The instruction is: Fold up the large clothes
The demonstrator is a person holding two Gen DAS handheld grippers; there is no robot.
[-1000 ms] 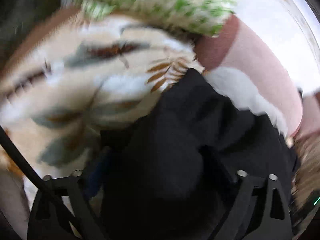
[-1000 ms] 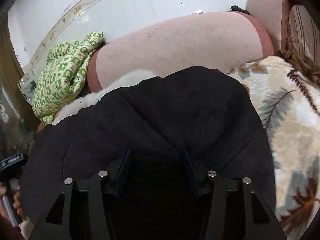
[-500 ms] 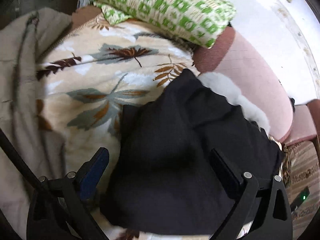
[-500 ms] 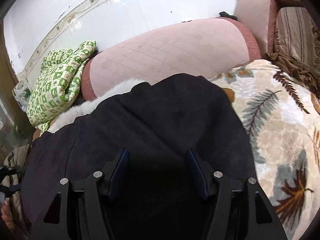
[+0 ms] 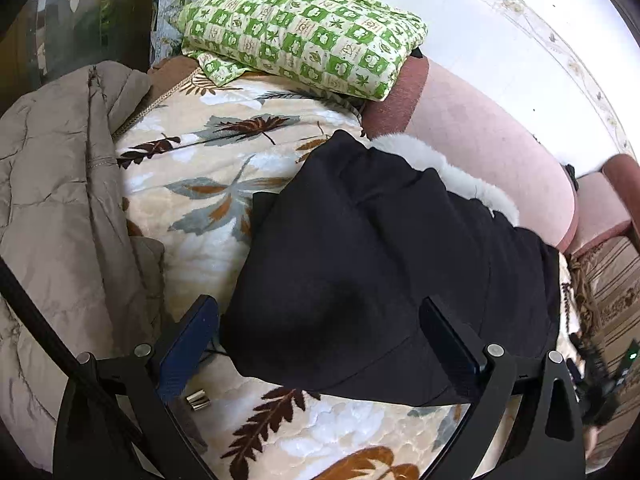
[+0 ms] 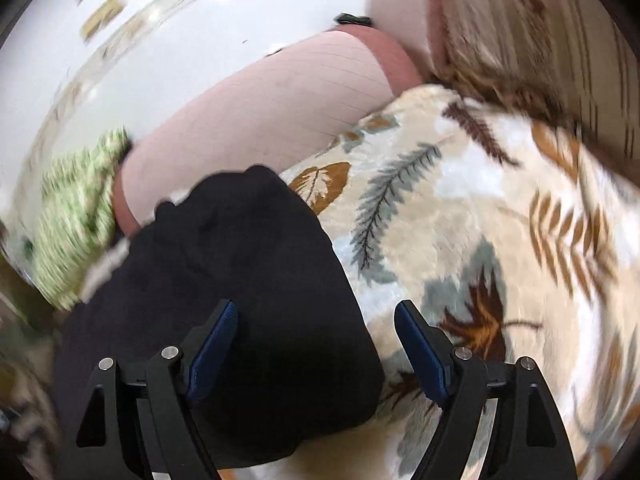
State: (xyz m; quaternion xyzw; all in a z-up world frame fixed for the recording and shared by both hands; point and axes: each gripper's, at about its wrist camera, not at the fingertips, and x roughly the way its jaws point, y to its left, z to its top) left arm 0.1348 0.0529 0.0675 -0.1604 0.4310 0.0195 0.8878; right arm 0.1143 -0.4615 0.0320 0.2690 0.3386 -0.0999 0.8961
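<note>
Black coat (image 5: pixel 372 264) lies folded in a dark heap on a leaf-patterned blanket (image 5: pixel 208 200) that covers a sofa, its far edge up against the pink backrest (image 5: pixel 480 148). Left-wrist view is sharp: the left gripper (image 5: pixel 320 344) hovers just above the coat's near edge with its fingers spread wide and nothing between them, the blue-padded left finger over bare blanket and the right finger over black cloth. Only this view shows a white fur trim (image 5: pixel 452 172) along the coat's far edge, a beige quilted jacket (image 5: pixel 60 200) piled at the blanket's left edge, a small metal piece (image 5: pixel 197 400) on the blanket near the left finger, and the full green-and-cream checked quilt (image 5: pixel 304 28) at the far left corner.

Right-wrist view is motion-blurred. The right gripper (image 6: pixel 316 344) is also spread and empty, its left finger over the coat (image 6: pixel 224 304), its right finger over the blanket (image 6: pixel 460 216). Only here is the wide bare stretch of blanket to the coat's right visible, along with a striped brown cushion (image 6: pixel 540 20) at the far right corner. The checked quilt (image 6: pixel 76 216) appears as a green smear.
</note>
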